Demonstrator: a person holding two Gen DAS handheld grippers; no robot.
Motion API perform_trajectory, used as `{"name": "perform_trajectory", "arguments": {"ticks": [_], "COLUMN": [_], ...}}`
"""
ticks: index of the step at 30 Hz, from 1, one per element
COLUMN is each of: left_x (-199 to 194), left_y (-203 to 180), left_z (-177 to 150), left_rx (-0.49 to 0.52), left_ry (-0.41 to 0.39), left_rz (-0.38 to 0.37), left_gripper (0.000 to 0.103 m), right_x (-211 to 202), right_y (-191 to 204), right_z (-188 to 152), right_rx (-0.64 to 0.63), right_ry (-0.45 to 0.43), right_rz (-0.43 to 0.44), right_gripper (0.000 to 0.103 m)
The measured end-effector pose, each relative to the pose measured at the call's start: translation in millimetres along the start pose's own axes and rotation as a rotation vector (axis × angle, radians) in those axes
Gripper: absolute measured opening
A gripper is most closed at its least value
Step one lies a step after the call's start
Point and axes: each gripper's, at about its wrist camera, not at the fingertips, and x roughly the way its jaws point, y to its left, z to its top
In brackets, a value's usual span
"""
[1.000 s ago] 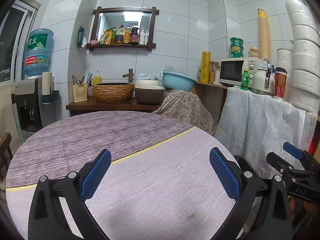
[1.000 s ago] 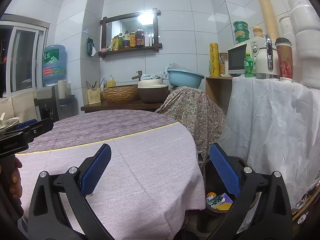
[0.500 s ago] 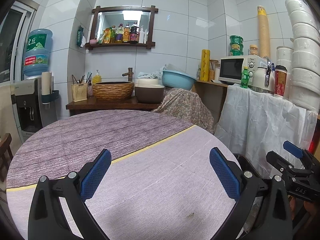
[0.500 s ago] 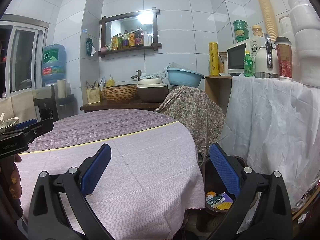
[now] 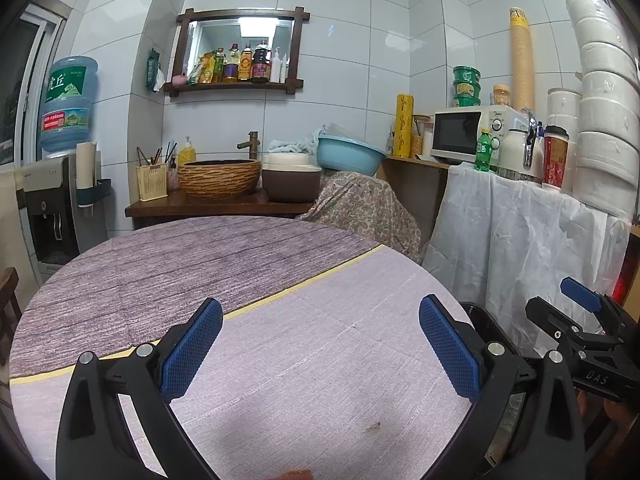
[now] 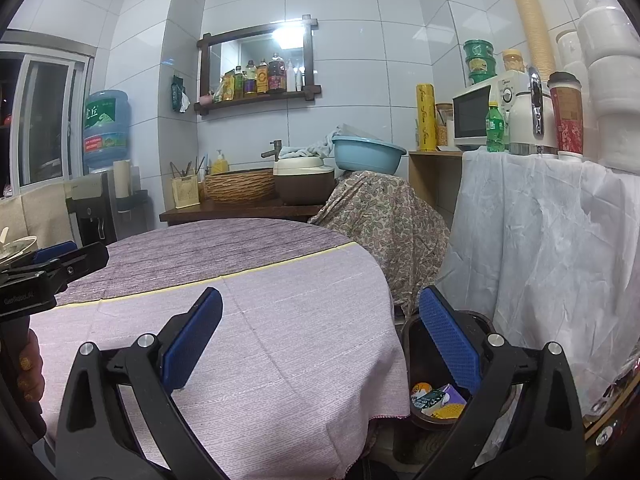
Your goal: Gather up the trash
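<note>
My left gripper (image 5: 320, 344) is open and empty above the round table (image 5: 192, 264) with its purple cloth. My right gripper (image 6: 320, 340) is open and empty over the table's right edge (image 6: 360, 360). A dark trash bin (image 6: 416, 344) stands on the floor right of the table, just under the right finger; it holds colourful wrappers (image 6: 436, 398). The bin's rim (image 5: 480, 320) shows in the left wrist view. Each gripper shows in the other's view: the right one (image 5: 588, 320) at far right, the left one (image 6: 48, 268) at far left. A small dark speck (image 5: 374, 426) lies on the cloth.
A white-draped counter (image 6: 540, 240) with microwave (image 5: 460, 136), bottle and cups stands right of the bin. A patterned cloth covers something (image 5: 360, 208) behind the table. A wooden sink counter (image 5: 216, 204) and water dispenser (image 5: 52, 200) stand at the back.
Both views have shifted very slightly; the grippers stay open and empty and hold about the same places.
</note>
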Motion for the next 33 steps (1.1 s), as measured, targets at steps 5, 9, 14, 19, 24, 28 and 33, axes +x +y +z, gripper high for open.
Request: {"name": "perform_trajectory", "arguments": {"ticks": [5,9,14,19,24,28,33], "left_x": [-1.4,-0.4,1.7,2.4,2.0,2.5,2.8], "left_y": [0.9,1.5,1.1,1.1,1.7,1.1,1.3], "left_z": [-0.7,-0.6,-0.3,0.7,0.6,1.0,1.1], "left_rx": [0.001,0.013,0.027,0.026,0.028,0.032,0.033], "left_ry": [-0.005,0.005,0.015,0.017,0.018,0.019,0.02], "left_rz": [-0.004,0.003,0.013,0.016,0.019,0.018,0.018], "left_gripper": [0.098,0.098,0.098,0.098,0.098,0.098,0.098], "right_x": [-0.8,-0.7,-1.0,-0.3,0.6,1.2,2.1], "right_y": [-0.6,-1.1,0.0,-0.6,-0.9,-1.1,-1.0], "right_z": [0.6,0.8,0.0,0.8,1.2,1.4,1.0], "right_rx": [0.005,0.009,0.006,0.008,0.009,0.009,0.01], "right_ry": [-0.001,-0.001,0.004,0.005,0.008,0.009,0.01], "right_rz": [-0.006,-0.005,-0.006,-0.007,-0.006,-0.005,-0.004], "right_gripper": [0.097,0.097,0.097,0.097,0.097,0.097,0.097]}}
